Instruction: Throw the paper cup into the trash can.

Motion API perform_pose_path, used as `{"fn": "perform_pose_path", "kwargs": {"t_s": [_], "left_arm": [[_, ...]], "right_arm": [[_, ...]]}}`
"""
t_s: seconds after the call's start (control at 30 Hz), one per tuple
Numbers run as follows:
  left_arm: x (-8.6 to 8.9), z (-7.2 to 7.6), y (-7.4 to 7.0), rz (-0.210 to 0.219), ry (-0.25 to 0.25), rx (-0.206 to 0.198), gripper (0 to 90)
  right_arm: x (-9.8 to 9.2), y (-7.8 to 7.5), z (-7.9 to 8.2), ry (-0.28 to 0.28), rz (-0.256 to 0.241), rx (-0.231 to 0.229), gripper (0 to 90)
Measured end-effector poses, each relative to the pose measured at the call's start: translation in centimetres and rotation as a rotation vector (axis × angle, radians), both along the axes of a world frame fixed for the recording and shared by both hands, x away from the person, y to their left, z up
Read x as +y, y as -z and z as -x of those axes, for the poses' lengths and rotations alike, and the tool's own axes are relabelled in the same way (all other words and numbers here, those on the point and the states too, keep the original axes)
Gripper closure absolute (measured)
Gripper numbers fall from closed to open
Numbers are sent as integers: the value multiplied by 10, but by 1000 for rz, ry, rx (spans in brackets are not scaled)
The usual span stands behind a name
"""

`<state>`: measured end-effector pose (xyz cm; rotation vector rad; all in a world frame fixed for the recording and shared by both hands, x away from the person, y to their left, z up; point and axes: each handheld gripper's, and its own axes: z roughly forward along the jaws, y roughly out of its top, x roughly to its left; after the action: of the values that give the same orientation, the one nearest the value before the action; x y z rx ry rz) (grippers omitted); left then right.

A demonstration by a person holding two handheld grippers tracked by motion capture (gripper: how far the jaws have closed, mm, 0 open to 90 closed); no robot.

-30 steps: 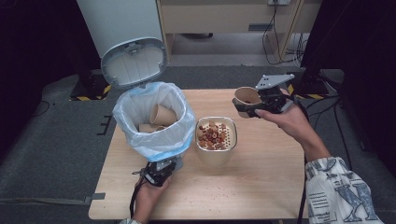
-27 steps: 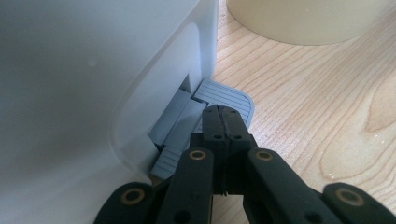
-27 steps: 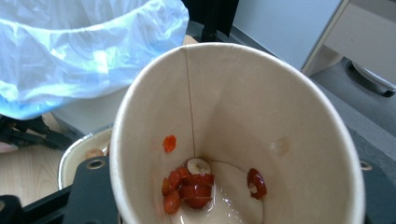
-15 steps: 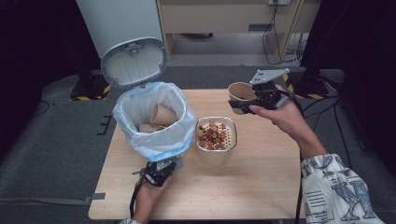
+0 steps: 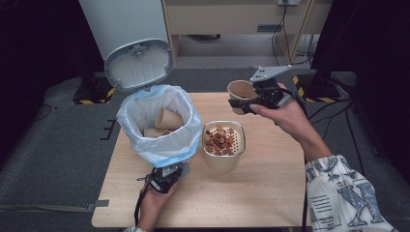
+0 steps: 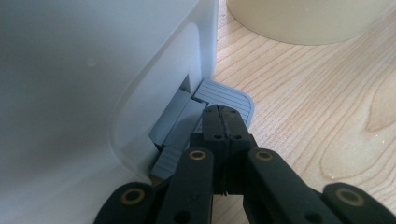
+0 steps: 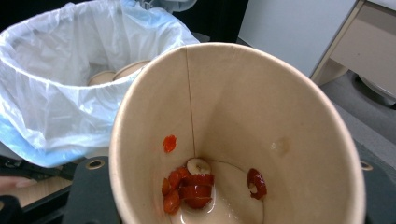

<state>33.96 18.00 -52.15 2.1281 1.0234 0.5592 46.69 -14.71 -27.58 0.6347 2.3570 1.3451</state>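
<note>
While your left gripper [image 6: 223, 122], jaws together, presses the bin pedal [image 6: 223, 99], tip the right gripper's [image 5: 247, 103] clamped paper cup [image 5: 240, 92] over the strainer [image 5: 223, 140] beside the bin.

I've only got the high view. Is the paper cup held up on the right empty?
Observer: No. The right gripper view shows red fruit slices and a little liquid at the bottom of the paper cup.
Operator: Anything stuck to its wall?
Observer: Yes, one red piece clings to the inner wall above the rest.
Operator: And the other side?
Observer: The left tongs, jaws shut, rest their tips on the grey pedal of the bin.
</note>
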Motion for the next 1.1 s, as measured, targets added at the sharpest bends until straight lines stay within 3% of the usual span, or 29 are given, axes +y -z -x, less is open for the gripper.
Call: {"fn": "perform_pose_path", "kwargs": {"t_s": [0.8,1.1], "left_arm": [[0,0,-1,1,-4,7,898],[0,0,0,1,-2,6,898]], "right_arm": [[66,-20,1,-71,-4,7,361],[81,-24,1,-95,-19,10,359]]}}
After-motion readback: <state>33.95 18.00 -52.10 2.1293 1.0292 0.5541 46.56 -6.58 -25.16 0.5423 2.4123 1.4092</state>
